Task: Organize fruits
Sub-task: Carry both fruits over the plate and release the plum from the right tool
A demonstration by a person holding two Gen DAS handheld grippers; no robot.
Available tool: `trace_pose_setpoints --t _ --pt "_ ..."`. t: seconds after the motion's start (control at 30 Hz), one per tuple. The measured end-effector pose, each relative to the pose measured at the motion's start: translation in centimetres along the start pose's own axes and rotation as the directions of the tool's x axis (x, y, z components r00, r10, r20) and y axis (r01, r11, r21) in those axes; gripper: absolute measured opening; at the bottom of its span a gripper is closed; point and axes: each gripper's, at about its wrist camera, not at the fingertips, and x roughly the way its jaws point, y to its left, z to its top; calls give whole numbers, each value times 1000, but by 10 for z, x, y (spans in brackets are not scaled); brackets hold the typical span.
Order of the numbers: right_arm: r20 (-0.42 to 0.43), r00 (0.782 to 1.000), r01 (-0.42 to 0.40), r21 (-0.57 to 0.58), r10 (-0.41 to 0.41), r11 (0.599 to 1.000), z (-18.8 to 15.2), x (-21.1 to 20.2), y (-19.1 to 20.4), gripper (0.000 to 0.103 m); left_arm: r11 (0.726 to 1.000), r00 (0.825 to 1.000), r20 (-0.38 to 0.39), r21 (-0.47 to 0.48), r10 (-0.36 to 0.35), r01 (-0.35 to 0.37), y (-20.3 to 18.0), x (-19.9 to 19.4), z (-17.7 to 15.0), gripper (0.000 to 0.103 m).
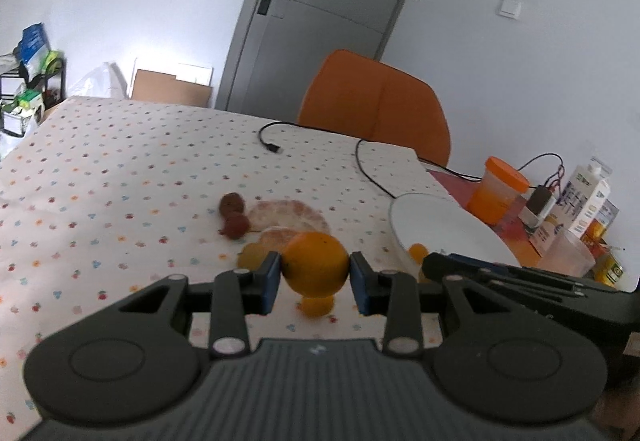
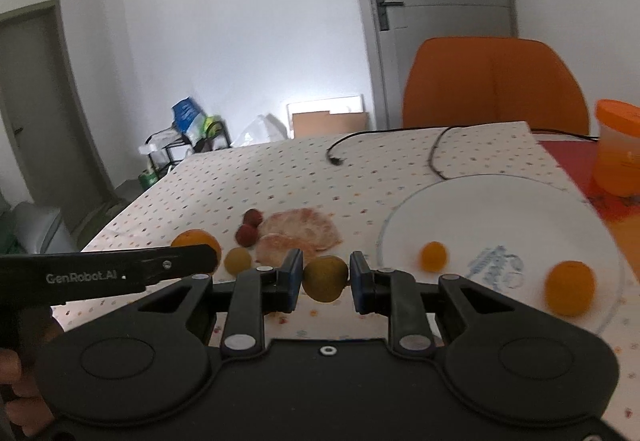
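Round orange fruit (image 1: 315, 261) pinched in left tongs (image 1: 315, 273).
Right tongs (image 2: 325, 277) pinch yellow-green fruit (image 2: 325, 278), prob. headed for white plate (image 2: 520, 209) w/ others.

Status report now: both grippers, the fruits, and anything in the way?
Left gripper shut on orange. Right gripper shut on yellow-green fruit. Two orange fruits already on white plate. Nothing blocks the plate.

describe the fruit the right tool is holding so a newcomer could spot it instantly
Start at the white plate on the dotted tablecloth; just left of its rim, the right tool grips a small round yellow-green fruit. The two fruits on the plate are bright orange, and the similar yellowish one lies loose on the cloth.
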Motion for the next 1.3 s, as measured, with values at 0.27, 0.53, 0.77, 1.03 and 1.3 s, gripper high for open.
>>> trace_pose_setpoints --t 0.27,0.53,0.77,1.03,1.3 --pt "26 998 51 47 -53 998 -11 -18 -23 24 999 999 -12 40 -30 31 -23 4 -1 35" --pt "23 994 101 89 -103 991 -18 -25 -48 24 996 998 -30 67 -58 60 -42 13 -5 35" --pt "27 991 127 118 -131 985 -23 -33 -63 24 991 996 -25 101 -84 86 -62 14 -3 35" --pt "18 990 139 131 -143 982 -28 -36 -73 25 985 993 -37 129 -114 118 -81 25 -2 35" --pt "27 988 148 144 -153 978 -33 -44 -81 28 979 990 -53 154 -130 137 -97 40 -3 35"
